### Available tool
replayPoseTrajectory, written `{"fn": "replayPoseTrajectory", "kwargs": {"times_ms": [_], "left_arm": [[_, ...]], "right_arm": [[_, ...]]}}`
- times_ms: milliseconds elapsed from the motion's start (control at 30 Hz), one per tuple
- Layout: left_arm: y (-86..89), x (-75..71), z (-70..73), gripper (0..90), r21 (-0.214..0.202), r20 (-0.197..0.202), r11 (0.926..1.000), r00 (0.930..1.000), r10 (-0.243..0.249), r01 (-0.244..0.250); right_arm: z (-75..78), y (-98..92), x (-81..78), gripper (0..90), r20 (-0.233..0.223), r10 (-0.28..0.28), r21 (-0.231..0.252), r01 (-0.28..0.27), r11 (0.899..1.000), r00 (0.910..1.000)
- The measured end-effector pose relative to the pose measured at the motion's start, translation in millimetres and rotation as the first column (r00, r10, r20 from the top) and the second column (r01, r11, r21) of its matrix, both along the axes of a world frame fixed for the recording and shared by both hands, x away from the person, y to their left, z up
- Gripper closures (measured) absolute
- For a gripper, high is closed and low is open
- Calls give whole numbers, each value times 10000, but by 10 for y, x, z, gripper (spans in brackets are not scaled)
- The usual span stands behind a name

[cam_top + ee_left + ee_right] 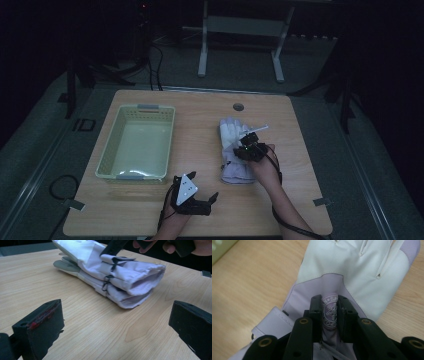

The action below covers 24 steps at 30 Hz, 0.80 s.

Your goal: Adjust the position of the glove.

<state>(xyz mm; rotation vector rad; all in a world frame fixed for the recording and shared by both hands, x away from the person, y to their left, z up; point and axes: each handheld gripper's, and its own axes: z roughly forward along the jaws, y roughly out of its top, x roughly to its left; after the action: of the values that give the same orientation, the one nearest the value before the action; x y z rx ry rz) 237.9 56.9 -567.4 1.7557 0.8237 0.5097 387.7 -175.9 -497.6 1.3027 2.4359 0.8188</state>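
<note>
Two stacked gloves [235, 150] are lying right of the basket [136, 142]. Right gripper [329, 312] is pinching only the top glove's logo fabric; lifting risks peeling it off the pair. Left gripper [112, 327] is hanging spread apart, just short of the cuffs.

Look at the glove [352, 272] under your right gripper [330, 312]. It has a small round badge [330, 313] with a snowflake in the middle. Letters run around the ring of the badge. You can make out "SN" at the top and what looks like "OC" at the bottom. The two black jaws hide the rest, so you cannot read the whole word. On the floor past the worktop's left edge there is a mark [83, 125] that looks like "ID".
</note>
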Motion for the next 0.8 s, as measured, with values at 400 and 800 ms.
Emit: {"fn": "replayPoseTrajectory", "kwargs": {"times_ms": [400, 800], "left_arm": [[5, 7, 0, 0, -22, -89, 10000, 9999, -54, 54], [2, 24, 2, 0, 1, -257, 9999, 9995, 164, -164]], "right_arm": [[22, -197, -41, 648, 227, -74, 140, 71, 9999, 9997], [282, -534, -108, 147, 1084, 888, 2232, -1113, 9684, 9901]]}}
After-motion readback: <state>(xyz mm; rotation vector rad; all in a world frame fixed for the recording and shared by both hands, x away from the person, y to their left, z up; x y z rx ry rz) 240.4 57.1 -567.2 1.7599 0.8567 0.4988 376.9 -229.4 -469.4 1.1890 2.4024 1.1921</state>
